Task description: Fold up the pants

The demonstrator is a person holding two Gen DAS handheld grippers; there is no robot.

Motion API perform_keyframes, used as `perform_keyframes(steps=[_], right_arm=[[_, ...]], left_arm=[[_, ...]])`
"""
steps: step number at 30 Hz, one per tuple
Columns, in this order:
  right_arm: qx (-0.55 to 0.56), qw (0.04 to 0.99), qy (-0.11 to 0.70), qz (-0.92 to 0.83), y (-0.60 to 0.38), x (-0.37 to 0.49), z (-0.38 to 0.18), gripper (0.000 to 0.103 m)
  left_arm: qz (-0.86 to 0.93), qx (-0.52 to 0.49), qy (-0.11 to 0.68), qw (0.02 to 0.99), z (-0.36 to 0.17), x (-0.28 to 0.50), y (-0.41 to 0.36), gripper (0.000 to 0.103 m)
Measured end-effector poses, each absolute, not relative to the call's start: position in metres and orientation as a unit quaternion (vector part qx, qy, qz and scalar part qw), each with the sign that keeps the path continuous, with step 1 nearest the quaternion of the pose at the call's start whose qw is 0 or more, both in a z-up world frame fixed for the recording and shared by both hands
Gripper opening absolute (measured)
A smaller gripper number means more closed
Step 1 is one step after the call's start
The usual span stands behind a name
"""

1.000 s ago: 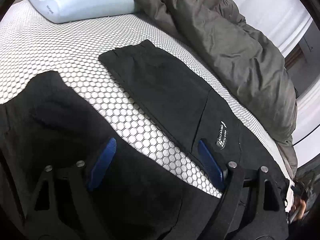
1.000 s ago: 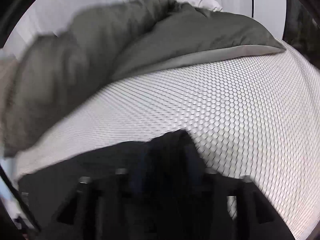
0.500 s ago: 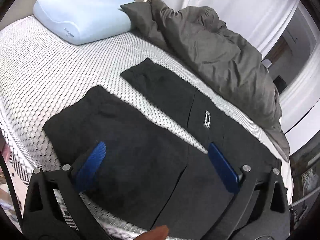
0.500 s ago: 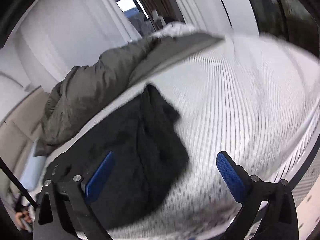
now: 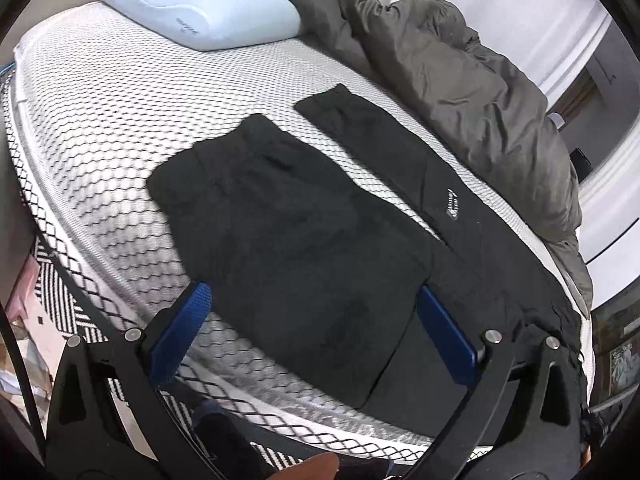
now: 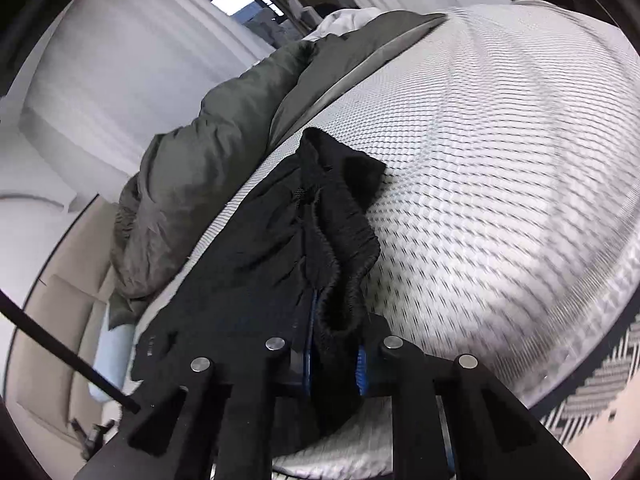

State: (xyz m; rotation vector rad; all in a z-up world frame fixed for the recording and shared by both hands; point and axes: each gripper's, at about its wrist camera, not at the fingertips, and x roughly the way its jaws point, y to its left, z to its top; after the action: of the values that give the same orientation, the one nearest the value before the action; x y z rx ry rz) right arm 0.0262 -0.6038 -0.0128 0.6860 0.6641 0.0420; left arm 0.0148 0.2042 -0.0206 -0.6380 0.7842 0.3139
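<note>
Nearest the right wrist camera, the right gripper [image 6: 334, 354] has just been closing and now pinches a bunched, ribbed edge of the black pants [image 5: 304, 248] between its blue pads, apparently the waistband. The left gripper [image 5: 316, 332] hangs released, jaws wide, above the near edge of the bed [image 5: 100, 128], holding nothing. Beyond it the pants lie spread on the honeycomb mattress cover, both legs reaching toward the pillow [image 5: 200, 8], apart at the cuffs. The grey duvet [image 5: 460, 80] is heaped just beside the far leg. The grip looks to catch only a gathered clump, so a pull could slip off or drag the cloth crooked; the far leg could snag the duvet.
</note>
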Motion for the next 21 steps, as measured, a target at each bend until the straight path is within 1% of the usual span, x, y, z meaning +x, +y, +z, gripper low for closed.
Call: perform_keyframes(steps=[1,3,6,7,8,9,10,11,12,13,14,15,17,18,19,21], right_arm=[[0.337,0.885,0.322,0.005,-0.609,0.019,-0.016,0.016],[0.341,0.876,0.341,-0.016,-0.617,0.019,-0.031,0.022],[0.369,0.861,0.349,-0.016,-0.622,0.016,-0.046,0.036],[0.37,0.866,0.337,-0.004,-0.623,0.006,-0.045,0.046],[0.367,0.872,0.323,0.005,-0.619,0.001,-0.045,0.053],[0.363,0.879,0.309,0.011,-0.616,-0.005,-0.043,0.062],[0.357,0.885,0.299,0.02,-0.613,-0.008,-0.042,0.068],[0.35,0.889,0.295,0.03,-0.609,-0.011,-0.042,0.07],[0.346,0.89,0.295,0.033,-0.608,-0.014,-0.044,0.07],[0.343,0.891,0.296,0.031,-0.608,-0.013,-0.042,0.07],[0.341,0.891,0.296,0.03,-0.606,-0.014,-0.043,0.07],[0.341,0.891,0.297,0.031,-0.603,-0.013,-0.044,0.07],[0.341,0.89,0.3,0.035,-0.595,-0.005,-0.047,0.07],[0.341,0.89,0.301,0.037,-0.594,-0.005,-0.049,0.07],[0.342,0.889,0.302,0.038,-0.593,-0.002,-0.053,0.07],[0.347,0.887,0.302,0.041,-0.591,0.007,-0.054,0.07]], left_arm=[[0.154,-0.305,0.375,0.862,-0.022,0.014,0.207,0.102],[0.159,-0.312,0.38,0.856,-0.027,0.013,0.211,0.102],[0.162,-0.322,0.387,0.849,-0.032,0.011,0.213,0.102],[0.158,-0.324,0.385,0.849,-0.033,0.008,0.213,0.102],[0.155,-0.327,0.384,0.85,-0.033,0.005,0.213,0.102],[0.148,-0.336,0.381,0.849,-0.033,0.002,0.215,0.102],[0.143,-0.342,0.379,0.848,-0.033,0.0,0.217,0.102],[0.133,-0.36,0.374,0.845,-0.034,-0.005,0.221,0.101],[0.124,-0.374,0.368,0.842,-0.035,-0.008,0.224,0.096],[0.114,-0.389,0.363,0.839,-0.036,-0.011,0.227,0.086],[0.104,-0.405,0.359,0.835,-0.037,-0.014,0.231,0.08],[0.09,-0.42,0.356,0.83,-0.039,-0.016,0.233,0.072],[0.065,-0.433,0.349,0.829,-0.041,-0.016,0.235,0.066],[0.06,-0.434,0.347,0.829,-0.042,-0.016,0.235,0.06],[0.052,-0.436,0.345,0.83,-0.042,-0.014,0.234,0.058],[0.027,-0.442,0.338,0.831,-0.043,-0.008,0.232,0.057]])
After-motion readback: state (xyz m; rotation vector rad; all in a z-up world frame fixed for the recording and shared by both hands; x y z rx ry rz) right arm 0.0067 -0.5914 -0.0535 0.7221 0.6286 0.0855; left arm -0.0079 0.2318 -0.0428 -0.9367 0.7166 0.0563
